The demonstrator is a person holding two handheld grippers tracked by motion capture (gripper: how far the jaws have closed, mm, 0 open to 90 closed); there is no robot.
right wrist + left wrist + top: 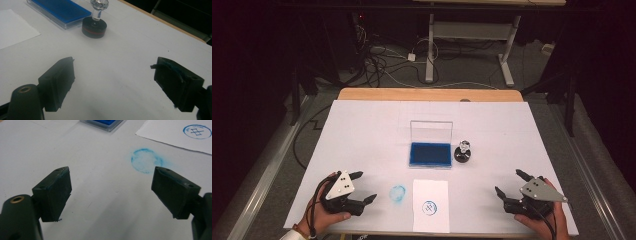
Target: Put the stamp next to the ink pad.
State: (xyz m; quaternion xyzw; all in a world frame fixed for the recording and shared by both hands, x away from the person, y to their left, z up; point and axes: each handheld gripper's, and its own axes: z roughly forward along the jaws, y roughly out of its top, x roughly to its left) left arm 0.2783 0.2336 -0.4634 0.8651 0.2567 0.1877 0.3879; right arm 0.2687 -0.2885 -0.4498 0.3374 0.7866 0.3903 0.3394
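The round stamp (463, 151) with the clear knob is standing upright beside the blue ink pad (430, 154), ahead of the right gripper (508, 183), which is nearer. Both grippers' jaws are gaping apart, holding nothing.

The counter (362, 130) is covered in matt white sheeting, with a bare wooden edge at the far side. The ink pad (430, 154) sits in a clear, glossy plastic case. The stamp (94, 26) has a faceted glassy knob, possibly acrylic, on a dull black base. The paper sheet (430, 205) is matt. Each tool's jaws look like matt black rubbery plastic.
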